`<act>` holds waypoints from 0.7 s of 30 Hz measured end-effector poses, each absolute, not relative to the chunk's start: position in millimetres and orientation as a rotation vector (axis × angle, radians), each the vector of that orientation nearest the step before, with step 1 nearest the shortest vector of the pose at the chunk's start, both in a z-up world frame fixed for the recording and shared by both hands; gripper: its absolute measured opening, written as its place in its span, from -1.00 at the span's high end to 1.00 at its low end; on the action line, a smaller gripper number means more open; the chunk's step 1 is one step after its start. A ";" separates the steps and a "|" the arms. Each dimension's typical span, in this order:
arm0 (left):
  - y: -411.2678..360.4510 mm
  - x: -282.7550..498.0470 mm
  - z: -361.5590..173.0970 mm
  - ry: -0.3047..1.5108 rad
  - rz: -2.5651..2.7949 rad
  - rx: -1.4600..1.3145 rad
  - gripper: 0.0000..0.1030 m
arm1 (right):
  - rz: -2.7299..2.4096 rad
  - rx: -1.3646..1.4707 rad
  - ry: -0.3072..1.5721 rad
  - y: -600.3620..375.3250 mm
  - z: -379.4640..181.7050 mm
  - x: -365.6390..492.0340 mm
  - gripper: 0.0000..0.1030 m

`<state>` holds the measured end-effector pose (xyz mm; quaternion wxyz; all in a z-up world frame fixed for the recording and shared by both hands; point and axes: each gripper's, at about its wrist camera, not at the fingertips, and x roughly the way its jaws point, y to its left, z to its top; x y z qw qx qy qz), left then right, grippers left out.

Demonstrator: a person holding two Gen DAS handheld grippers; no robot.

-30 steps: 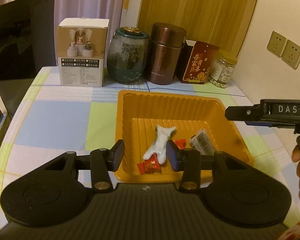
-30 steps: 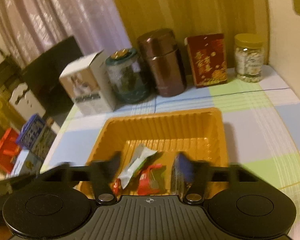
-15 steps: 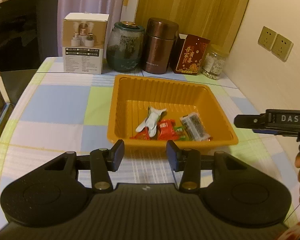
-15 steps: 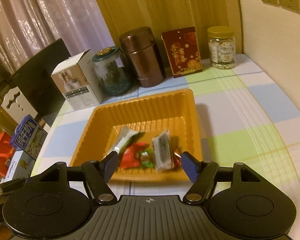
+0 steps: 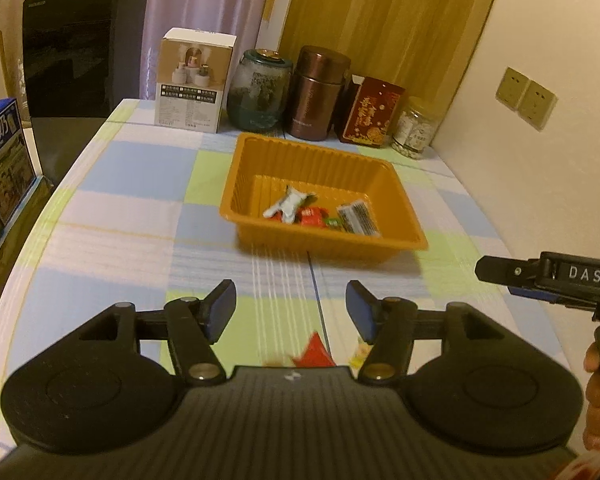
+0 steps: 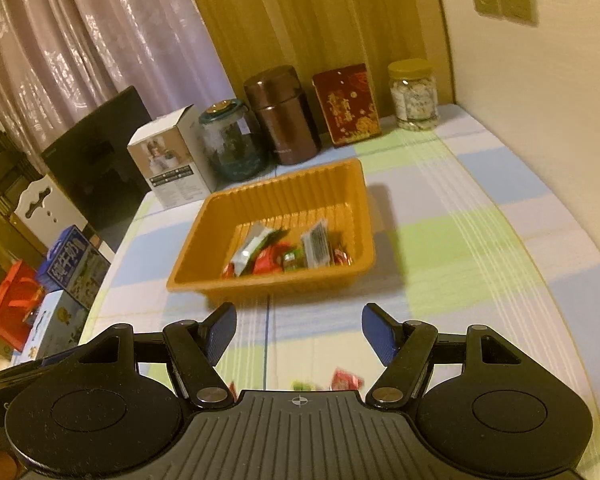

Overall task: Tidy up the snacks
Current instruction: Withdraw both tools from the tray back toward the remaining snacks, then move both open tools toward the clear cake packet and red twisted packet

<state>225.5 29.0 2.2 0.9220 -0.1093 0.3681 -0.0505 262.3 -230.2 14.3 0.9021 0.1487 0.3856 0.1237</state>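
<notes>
An orange tray (image 5: 240, 184) (image 6: 204, 248) sits mid-table with several wrapped snacks in it: a white packet (image 5: 288, 206), a red one (image 5: 312, 216) and a striped grey one (image 5: 358, 218). My left gripper (image 5: 291, 312) hovers over the near tablecloth, well short of the tray; its jaws are opening and hold nothing. A loose red snack (image 5: 314, 354) lies on the cloth just below it. My right gripper (image 6: 299, 332) is open and empty, also short of the tray. Loose red (image 6: 344, 380) and green (image 6: 304, 386) snacks lie under it.
Along the far edge stand a white box (image 5: 192, 80), a green jar (image 5: 260, 92), a brown canister (image 5: 318, 94), a red packet (image 5: 374, 112) and a clear jar (image 5: 414, 128). A wall runs along the right. A black chair back (image 5: 80, 48) stands at the left.
Both grippers have pulled back from over the tray toward the near edge of the table. The left jaws have widened. Loose snacks on the cloth have come into view.
</notes>
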 end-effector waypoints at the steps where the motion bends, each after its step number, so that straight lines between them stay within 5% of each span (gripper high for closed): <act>1: 27.7 219.6 1.8 0.760 -0.106 -0.227 -0.13 | 0.255 0.311 0.803 -231.1 14.3 255.5 -0.35; 7: 23.6 184.5 -1.1 0.769 -0.114 -0.227 -0.29 | 0.242 0.296 0.814 -235.8 12.7 211.9 -0.35; 21: 33.6 131.7 -19.4 0.818 -0.076 -0.225 -0.32 | 0.232 0.281 0.831 -242.1 5.8 165.2 -0.35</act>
